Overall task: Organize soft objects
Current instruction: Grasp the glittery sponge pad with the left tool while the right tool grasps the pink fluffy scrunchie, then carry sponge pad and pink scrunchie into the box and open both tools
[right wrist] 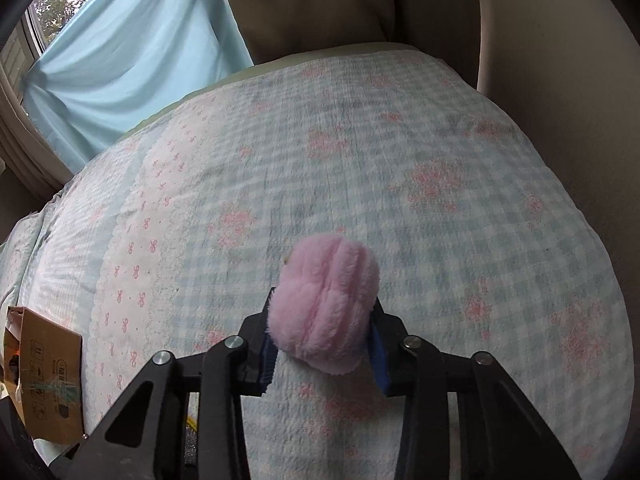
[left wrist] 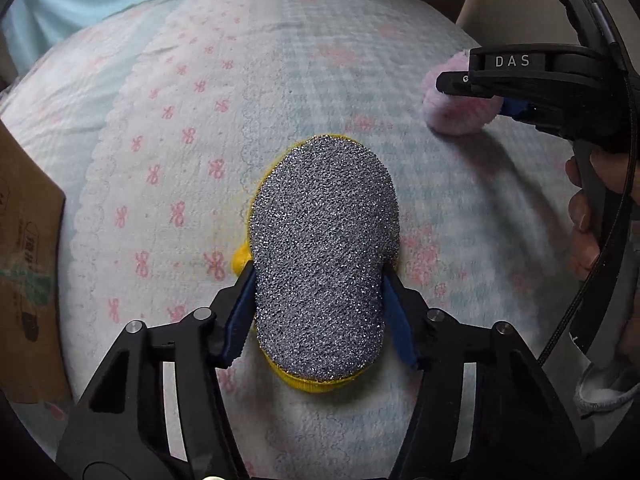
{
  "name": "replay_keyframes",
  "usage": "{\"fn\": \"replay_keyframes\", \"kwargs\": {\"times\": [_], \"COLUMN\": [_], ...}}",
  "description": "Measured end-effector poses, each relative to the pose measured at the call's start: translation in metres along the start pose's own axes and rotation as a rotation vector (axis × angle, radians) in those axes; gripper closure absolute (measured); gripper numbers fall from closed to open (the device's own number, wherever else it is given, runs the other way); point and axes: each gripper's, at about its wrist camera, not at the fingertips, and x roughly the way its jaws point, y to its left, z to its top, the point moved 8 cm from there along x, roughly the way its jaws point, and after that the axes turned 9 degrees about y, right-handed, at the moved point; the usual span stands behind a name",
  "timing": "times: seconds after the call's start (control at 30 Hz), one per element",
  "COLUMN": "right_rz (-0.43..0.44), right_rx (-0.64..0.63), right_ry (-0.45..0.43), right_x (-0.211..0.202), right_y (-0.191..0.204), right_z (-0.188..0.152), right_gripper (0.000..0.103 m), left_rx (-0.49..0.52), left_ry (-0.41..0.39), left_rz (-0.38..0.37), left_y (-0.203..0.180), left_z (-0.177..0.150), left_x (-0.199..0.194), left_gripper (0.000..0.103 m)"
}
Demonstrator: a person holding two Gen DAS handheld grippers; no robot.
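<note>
My left gripper (left wrist: 320,312) is shut on a silver glittery scrub pad with a yellow rim (left wrist: 324,248), squeezed between the blue pads above the bed quilt (left wrist: 180,140). My right gripper (right wrist: 322,344) is shut on a fluffy pink plush pad (right wrist: 324,308), held just over the quilt (right wrist: 440,200). In the left wrist view the right gripper (left wrist: 460,92) shows at the upper right with the pink pad (left wrist: 460,114) between its fingers.
A cardboard box stands at the bed's left edge (left wrist: 28,260), also in the right wrist view (right wrist: 48,380). A light blue curtain (right wrist: 132,52) and window lie beyond the far left. Beige cushions (right wrist: 320,0) back the bed. A hand (left wrist: 584,216) holds the right gripper.
</note>
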Motion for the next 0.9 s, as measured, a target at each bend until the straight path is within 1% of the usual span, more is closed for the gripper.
{"fn": "replay_keyframes", "kwargs": {"times": [0.07,0.13,0.27,0.47,0.67,0.9], "right_rz": [0.000,0.001,0.000,-0.003,0.006,0.018], "right_rx": [-0.001,0.002,0.007,0.007,0.000,-0.022], "right_ry": [-0.003,-0.007,-0.021,-0.049,-0.100,-0.137], "right_x": [-0.003,-0.007,-0.019,-0.049,-0.097,-0.157], "right_y": [0.000,0.001,0.003,0.011,0.032,0.076], "right_z": [0.000,0.001,0.002,0.006,0.009,0.005], "right_gripper": [0.071,0.072,0.072,0.072,0.072,0.072], "left_rx": [0.005,0.005,0.001,-0.010,-0.039,-0.069], "left_ry": [0.004,0.008,0.009,-0.018,-0.073,-0.140], "left_rz": [-0.011,-0.022,-0.037,-0.055,-0.069,-0.082], "left_y": [-0.003,-0.005,-0.008,-0.006,0.003,0.026], "left_z": [0.003,0.005,0.007,0.015,0.028,0.033], "left_x": [-0.001,-0.002,-0.008,-0.030,-0.070,-0.134], "left_gripper": [0.057,0.059,0.059,0.059,0.059,0.059]}}
